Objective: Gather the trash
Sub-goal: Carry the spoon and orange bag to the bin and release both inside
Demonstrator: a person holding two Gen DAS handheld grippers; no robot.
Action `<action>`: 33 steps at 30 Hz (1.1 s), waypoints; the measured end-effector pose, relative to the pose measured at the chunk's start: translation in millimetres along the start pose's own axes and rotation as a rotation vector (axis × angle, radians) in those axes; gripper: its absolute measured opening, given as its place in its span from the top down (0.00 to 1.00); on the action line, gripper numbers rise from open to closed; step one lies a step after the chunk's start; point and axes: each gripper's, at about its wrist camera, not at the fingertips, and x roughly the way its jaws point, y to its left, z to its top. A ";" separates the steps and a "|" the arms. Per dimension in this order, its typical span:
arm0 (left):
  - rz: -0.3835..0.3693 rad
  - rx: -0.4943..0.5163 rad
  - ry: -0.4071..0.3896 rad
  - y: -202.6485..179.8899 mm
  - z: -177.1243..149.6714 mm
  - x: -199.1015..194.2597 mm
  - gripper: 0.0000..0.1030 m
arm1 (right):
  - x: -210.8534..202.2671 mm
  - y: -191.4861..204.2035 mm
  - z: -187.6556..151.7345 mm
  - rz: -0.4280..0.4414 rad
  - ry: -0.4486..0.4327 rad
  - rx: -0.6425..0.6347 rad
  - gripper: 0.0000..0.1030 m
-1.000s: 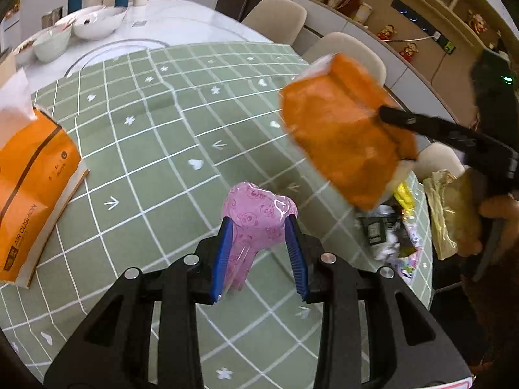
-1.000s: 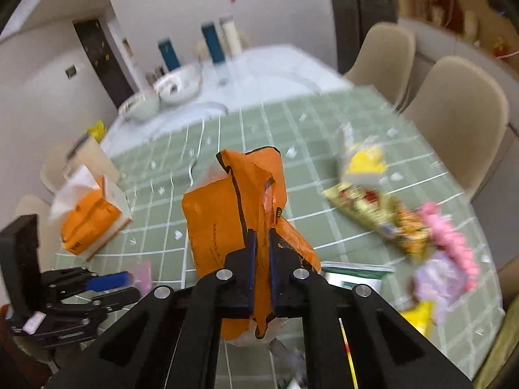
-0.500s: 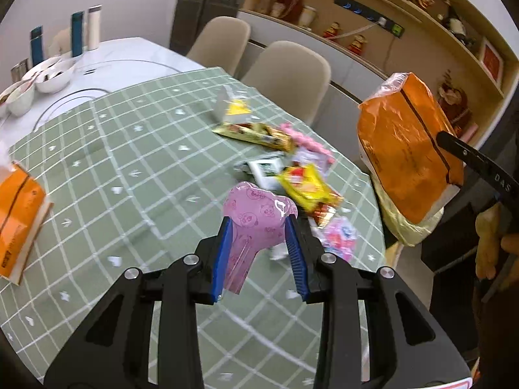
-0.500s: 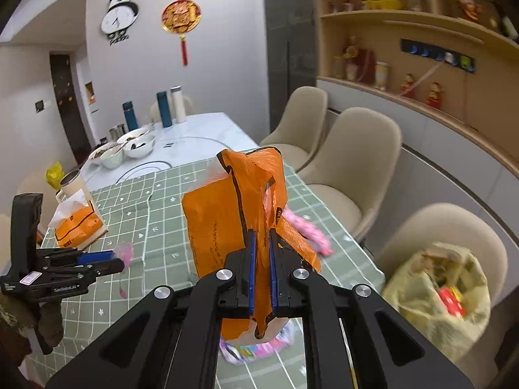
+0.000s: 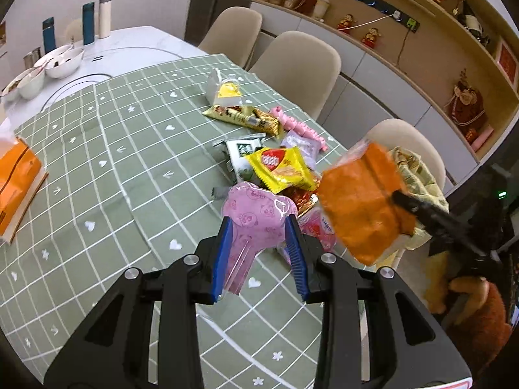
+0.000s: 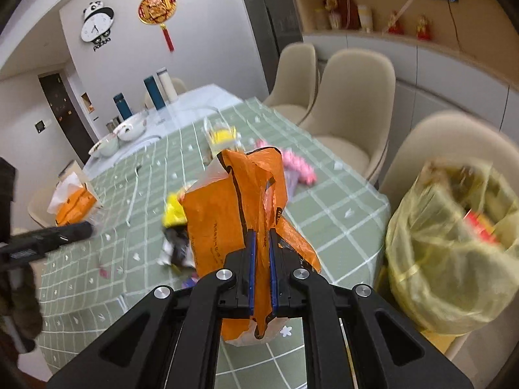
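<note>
The right claw (image 6: 262, 253), whose jaws have just been opening a little around the orange bag (image 6: 233, 220), has swung toward the yellow trash bag (image 6: 454, 253) at 3 o'clock, so a drop looks near, while the left claw (image 5: 259, 246) grips a pink wrapper (image 5: 256, 214) above the counter (image 5: 129, 162).

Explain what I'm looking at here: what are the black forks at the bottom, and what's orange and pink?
Each picture comes from a camera on a hand-held tool, looking along its two fingers; a person carries one per hand. The left tool grips a pink panda-print wrapper. The right tool, whose jaws have just been opening slightly, still has an orange plastic bag between its fingers. Snack wrappers lie piled on the green checked tablecloth. A yellowish trash bag, already holding rubbish, sits on a chair by the table's edge.
</note>
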 end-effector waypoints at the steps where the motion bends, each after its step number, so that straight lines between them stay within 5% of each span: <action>1: 0.009 -0.010 0.004 2.0 -1.9 0.5 0.69 | 7.3 -4.7 -4.7 0.014 0.016 0.018 0.81; 4: 0.028 -0.062 0.032 11.4 -8.4 7.7 0.69 | 23.4 -11.8 -15.3 0.053 0.056 0.019 0.58; 14: 0.052 -0.109 0.093 17.5 -21.4 30.9 0.69 | 73.3 -20.1 -16.7 0.018 0.213 -0.056 0.51; 19: 0.057 -0.123 0.090 13.1 -22.6 30.6 0.69 | 62.3 -8.7 -9.6 0.051 0.228 -0.124 0.92; 26: 0.042 -0.098 0.030 -12.2 1.5 26.4 0.69 | -12.0 -5.6 34.0 0.093 0.057 -0.190 0.97; 33: -0.041 0.008 -0.053 -72.6 34.3 21.5 0.69 | -78.0 -30.5 66.4 0.018 -0.101 -0.221 0.97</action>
